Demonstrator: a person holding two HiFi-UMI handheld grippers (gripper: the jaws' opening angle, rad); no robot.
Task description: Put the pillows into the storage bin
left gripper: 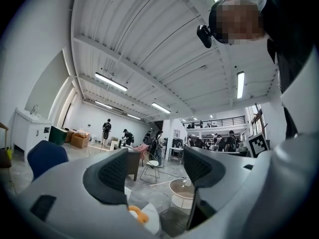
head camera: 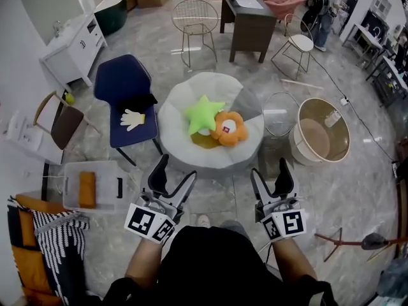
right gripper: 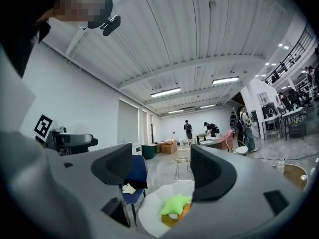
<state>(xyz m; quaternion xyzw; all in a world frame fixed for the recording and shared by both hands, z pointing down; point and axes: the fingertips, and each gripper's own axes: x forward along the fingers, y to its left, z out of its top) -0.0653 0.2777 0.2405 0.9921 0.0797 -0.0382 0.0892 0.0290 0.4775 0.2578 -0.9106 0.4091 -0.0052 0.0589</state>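
A green star pillow [head camera: 204, 113] and an orange flower pillow [head camera: 229, 129] lie on a round white cushion seat [head camera: 175, 116], with a yellowish pillow [head camera: 204, 141] partly hidden under them. A clear storage bin [head camera: 73, 171] holding an orange item [head camera: 87, 189] stands on the floor at the left. My left gripper [head camera: 173, 174] and right gripper [head camera: 270, 173] hover side by side just short of the seat, both open with nothing between the jaws. The right gripper view shows the star pillow [right gripper: 175, 204] below the open right gripper [right gripper: 162, 171]. The left gripper [left gripper: 157, 171] faces past the orange pillow [left gripper: 137, 214].
A blue chair [head camera: 124, 81] with a white glove [head camera: 132, 119] stands left of the seat. A round tan basket [head camera: 322, 136] and a wire stool [head camera: 280, 113] are on the right. A wire chair [head camera: 194, 21], a dark desk [head camera: 248, 21] and people stand farther back.
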